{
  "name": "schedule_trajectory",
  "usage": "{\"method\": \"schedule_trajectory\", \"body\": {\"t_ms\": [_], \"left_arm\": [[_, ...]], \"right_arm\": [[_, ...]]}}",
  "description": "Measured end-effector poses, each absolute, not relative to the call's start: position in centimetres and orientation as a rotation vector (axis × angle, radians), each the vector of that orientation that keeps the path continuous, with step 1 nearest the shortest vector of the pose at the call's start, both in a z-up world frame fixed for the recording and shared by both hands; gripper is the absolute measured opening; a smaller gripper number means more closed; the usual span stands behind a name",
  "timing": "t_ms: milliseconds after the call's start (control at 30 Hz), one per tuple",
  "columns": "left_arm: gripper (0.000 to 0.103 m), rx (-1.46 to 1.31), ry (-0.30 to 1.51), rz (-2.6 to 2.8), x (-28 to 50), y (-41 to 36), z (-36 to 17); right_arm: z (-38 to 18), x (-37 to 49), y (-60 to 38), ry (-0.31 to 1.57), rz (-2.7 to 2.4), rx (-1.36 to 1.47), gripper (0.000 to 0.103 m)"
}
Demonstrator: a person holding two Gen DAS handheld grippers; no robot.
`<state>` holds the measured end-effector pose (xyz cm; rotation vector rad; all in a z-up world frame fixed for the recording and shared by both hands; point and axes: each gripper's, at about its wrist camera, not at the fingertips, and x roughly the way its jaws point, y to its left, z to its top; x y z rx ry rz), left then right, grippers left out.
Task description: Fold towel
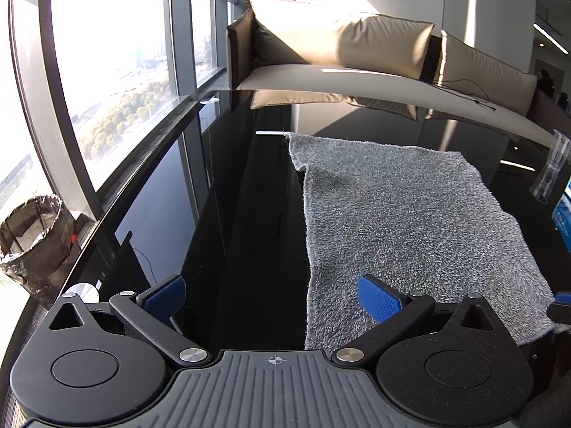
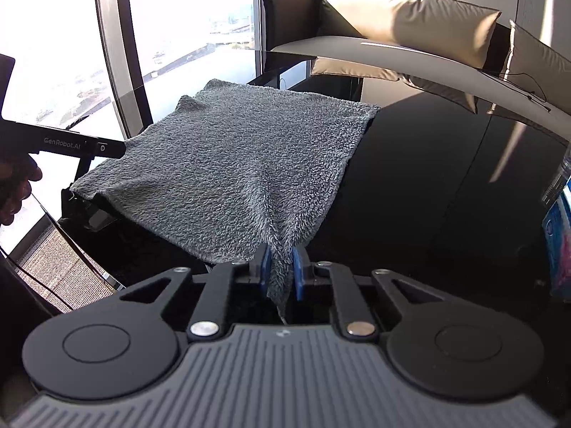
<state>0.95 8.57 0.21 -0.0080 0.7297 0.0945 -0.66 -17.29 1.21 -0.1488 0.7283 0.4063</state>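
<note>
Right gripper [image 2: 279, 271] nearly closed, blue pads pinching near corner of grey towel [image 2: 232, 164]; cloth bunched between them. Left gripper [image 1: 273, 297] spread wide, holding nothing; one pad over towel's near left edge, other over bare black table [image 1: 232, 214]. Towel lies mostly flat on table.

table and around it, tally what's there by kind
towel: 1
gripper, left and right: 2
cushion: 2
bin: 1
clear holder: 1
total: 7
</note>
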Motion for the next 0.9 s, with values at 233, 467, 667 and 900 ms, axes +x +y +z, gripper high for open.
{"method": "schedule_trajectory", "body": {"t_ms": [233, 467, 667, 900], "left_arm": [[0.102, 0.021, 0.746, 0.083, 1.0, 8.0, -0.1], [0.102, 0.036, 0.752, 0.064, 1.0, 7.3, -0.3], [0.102, 0.055, 0.751, 0.033, 0.8, 6.7, -0.3], [0.102, 0.031, 0.756, -0.006, -0.2, 6.4, 0.0]], "right_arm": [[1.2, -0.8, -17.8, 0.732, 0.366, -0.139, 0.049], [1.8, -0.6, -18.6, 0.681, 0.338, -0.092, 0.05], [1.7, -0.3, -18.4, 0.685, 0.347, -0.093, 0.051], [1.8, -0.1, -18.7, 0.665, 0.34, -0.042, 0.062]]}}
